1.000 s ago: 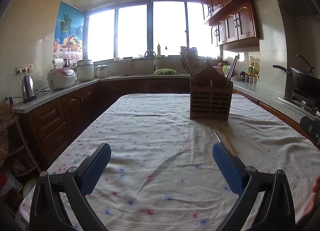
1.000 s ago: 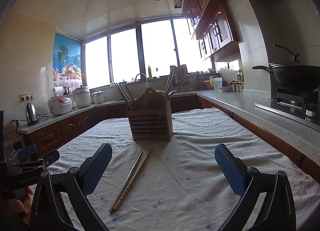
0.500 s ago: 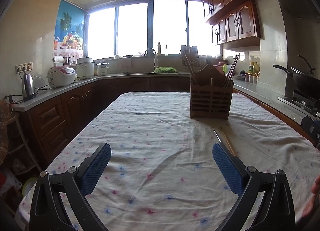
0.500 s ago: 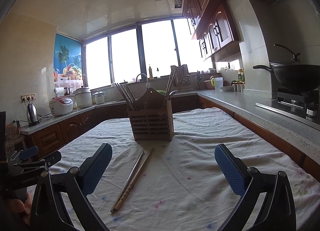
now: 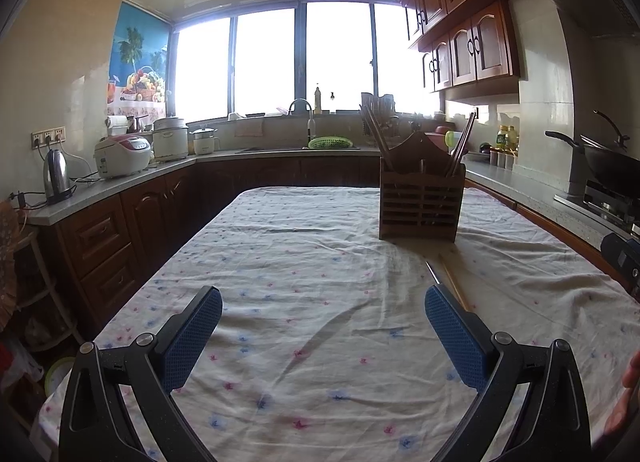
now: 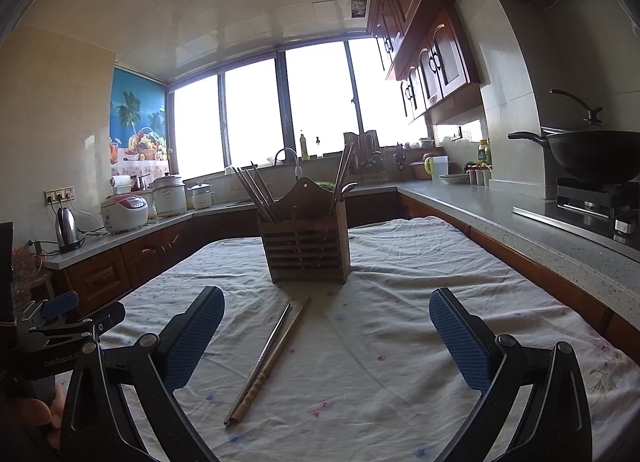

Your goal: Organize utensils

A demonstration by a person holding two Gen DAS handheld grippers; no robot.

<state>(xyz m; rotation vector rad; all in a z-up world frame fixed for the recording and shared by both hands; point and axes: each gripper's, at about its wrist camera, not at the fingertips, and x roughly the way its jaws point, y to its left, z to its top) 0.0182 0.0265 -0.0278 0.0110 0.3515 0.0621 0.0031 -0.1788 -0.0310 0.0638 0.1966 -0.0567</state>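
Note:
A slatted wooden utensil holder stands upright on the clothed table, with chopsticks and a spoon standing in it; it also shows in the left wrist view. A metal chopstick and a bamboo chopstick lie side by side on the cloth in front of it, also visible in the left wrist view. My right gripper is open and empty, just behind the loose chopsticks. My left gripper is open and empty over bare cloth, left of the chopsticks. The left gripper also shows in the right wrist view.
A floral tablecloth covers the table. Wooden counters run along the left, back and right. A rice cooker and kettle stand at left, a wok on the stove at right.
Both views have shifted very slightly; the right gripper has edged a little closer to the holder. Both grippers stay open and the chopsticks have not moved.

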